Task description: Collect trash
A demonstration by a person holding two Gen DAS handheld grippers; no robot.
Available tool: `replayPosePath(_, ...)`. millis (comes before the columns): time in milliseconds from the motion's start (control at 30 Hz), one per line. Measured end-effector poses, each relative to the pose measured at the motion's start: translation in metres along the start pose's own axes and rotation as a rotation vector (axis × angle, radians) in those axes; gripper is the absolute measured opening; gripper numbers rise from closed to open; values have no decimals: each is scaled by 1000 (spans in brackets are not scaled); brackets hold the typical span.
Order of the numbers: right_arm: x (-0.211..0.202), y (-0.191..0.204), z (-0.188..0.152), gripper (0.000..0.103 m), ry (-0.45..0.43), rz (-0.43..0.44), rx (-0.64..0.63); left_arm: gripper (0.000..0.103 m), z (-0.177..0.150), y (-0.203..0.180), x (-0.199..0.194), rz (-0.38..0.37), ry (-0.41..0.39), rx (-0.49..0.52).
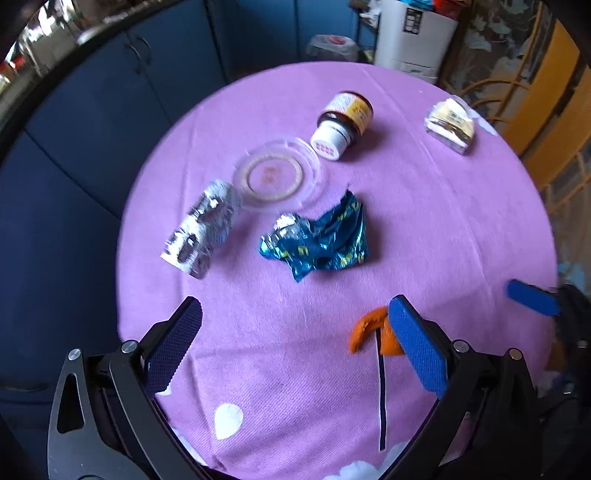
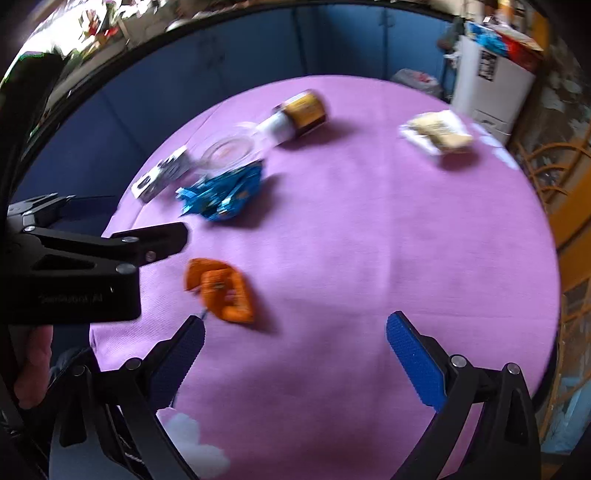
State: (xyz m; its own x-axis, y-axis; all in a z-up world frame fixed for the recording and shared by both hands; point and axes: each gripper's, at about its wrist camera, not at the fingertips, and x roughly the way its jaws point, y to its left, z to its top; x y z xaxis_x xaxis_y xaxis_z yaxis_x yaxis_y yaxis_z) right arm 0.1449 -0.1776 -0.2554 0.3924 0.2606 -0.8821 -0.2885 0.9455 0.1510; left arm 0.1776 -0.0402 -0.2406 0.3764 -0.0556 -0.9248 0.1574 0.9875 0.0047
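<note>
Trash lies scattered on a round table with a purple cloth (image 1: 424,229). A crumpled blue foil wrapper (image 1: 317,240) (image 2: 221,195) sits near the middle. Left of it lies a silver blister pack (image 1: 203,229) (image 2: 162,177). An orange peel (image 1: 369,332) (image 2: 221,288) rests beside my left gripper's right finger. A tipped brown bottle (image 1: 343,122) (image 2: 295,114) and a clear plastic packet (image 1: 450,125) (image 2: 436,133) lie farther back. My left gripper (image 1: 295,325) is open above the cloth, short of the wrapper. My right gripper (image 2: 295,332) is open, with the peel just ahead of its left finger.
A clear glass ashtray (image 1: 277,173) (image 2: 229,147) stands between the blister pack and the bottle. Blue cabinets (image 1: 110,110) curve behind the table. A white appliance (image 1: 413,33) and a lined bin (image 1: 332,46) stand at the back. A hand (image 2: 33,365) holds the left gripper's body.
</note>
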Motion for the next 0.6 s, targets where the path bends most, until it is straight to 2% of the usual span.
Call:
replayPosePath(100, 15, 14, 10, 96, 30, 5, -23, 82, 4, 9, 15, -119, 64, 8)
replayPosePath(300, 34, 31, 16, 96, 71, -16, -32, 68, 20, 3, 41, -200, 139, 44)
replayPosePath(367, 38, 33, 18, 93, 73, -39, -33, 65, 25, 1, 44, -191, 139, 51)
replayPosePath(400, 40, 35, 19, 82, 78, -49, -35, 58, 26, -1, 44, -192, 133, 60)
replayPosePath(433, 41, 36, 20, 79, 72, -87, -40, 51, 27, -2, 45, -197, 138, 67)
replayPosePath(467, 39, 33, 22, 64, 61, -108, -44, 51, 28, -2, 46, -196, 140, 70)
replayPosePath(500, 38, 33, 23, 54, 53, -117, -41, 50, 28, -3, 46, -190, 132, 71)
replayPosePath(600, 37, 30, 25, 35, 50, -140, -31, 48, 33, -5, 52, -187, 127, 73)
